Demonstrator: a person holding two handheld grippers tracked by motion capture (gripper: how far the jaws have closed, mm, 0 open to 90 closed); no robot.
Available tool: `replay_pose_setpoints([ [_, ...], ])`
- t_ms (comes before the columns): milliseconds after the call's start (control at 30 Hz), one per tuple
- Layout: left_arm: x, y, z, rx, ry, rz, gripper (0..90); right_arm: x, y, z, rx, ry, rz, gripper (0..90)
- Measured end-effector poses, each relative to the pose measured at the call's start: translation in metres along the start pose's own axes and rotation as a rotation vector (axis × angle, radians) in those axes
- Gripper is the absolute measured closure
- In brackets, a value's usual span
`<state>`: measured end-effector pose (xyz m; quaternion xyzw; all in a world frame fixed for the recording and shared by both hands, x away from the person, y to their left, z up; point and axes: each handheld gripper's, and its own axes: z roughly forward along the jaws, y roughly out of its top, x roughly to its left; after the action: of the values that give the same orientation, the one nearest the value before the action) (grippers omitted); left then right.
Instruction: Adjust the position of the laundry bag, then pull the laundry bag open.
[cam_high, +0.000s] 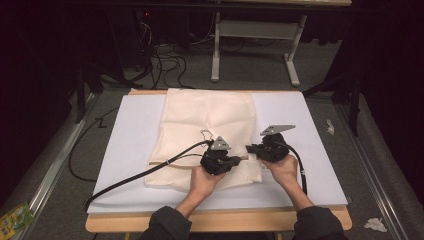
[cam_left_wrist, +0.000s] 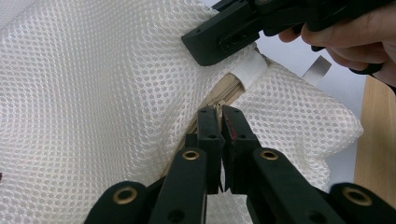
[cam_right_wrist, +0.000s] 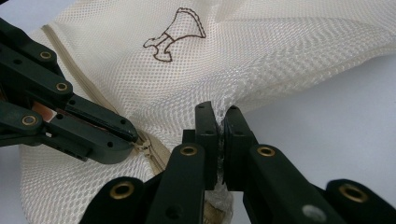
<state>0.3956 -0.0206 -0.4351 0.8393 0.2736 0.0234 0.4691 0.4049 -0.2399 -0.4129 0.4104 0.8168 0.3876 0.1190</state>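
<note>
A cream mesh laundry bag (cam_high: 205, 120) lies flat on the white board (cam_high: 130, 145). Its zipper (cam_left_wrist: 229, 91) runs along the near edge toward a white fabric tab (cam_left_wrist: 250, 70). My left gripper (cam_left_wrist: 222, 114) is shut on the zipper pull close to that end. My right gripper (cam_right_wrist: 222, 113) is shut on the mesh at the bag's right corner, just beyond the tab. In the high view the left gripper (cam_high: 242, 158) and right gripper (cam_high: 250, 148) meet tip to tip at the bag's near right corner. A brown embroidered mark (cam_right_wrist: 175, 32) sits farther up the mesh.
The board rests on a wooden table (cam_high: 225, 222) with its edge near the person. Black cables (cam_high: 135, 177) trail left off the board. A white desk frame (cam_high: 216, 50) stands on the floor behind. A green packet (cam_high: 12, 220) and crumpled paper (cam_high: 375, 224) lie on the floor.
</note>
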Motion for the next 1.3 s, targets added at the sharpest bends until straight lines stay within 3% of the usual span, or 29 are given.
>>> replay_pose_setpoints([
  [1300,0.0013,0.0019,-0.0076,0.007,0.013,0.002,87.4,0.0013,0.0029,-0.0018,0.000,0.009,-0.012,88.6],
])
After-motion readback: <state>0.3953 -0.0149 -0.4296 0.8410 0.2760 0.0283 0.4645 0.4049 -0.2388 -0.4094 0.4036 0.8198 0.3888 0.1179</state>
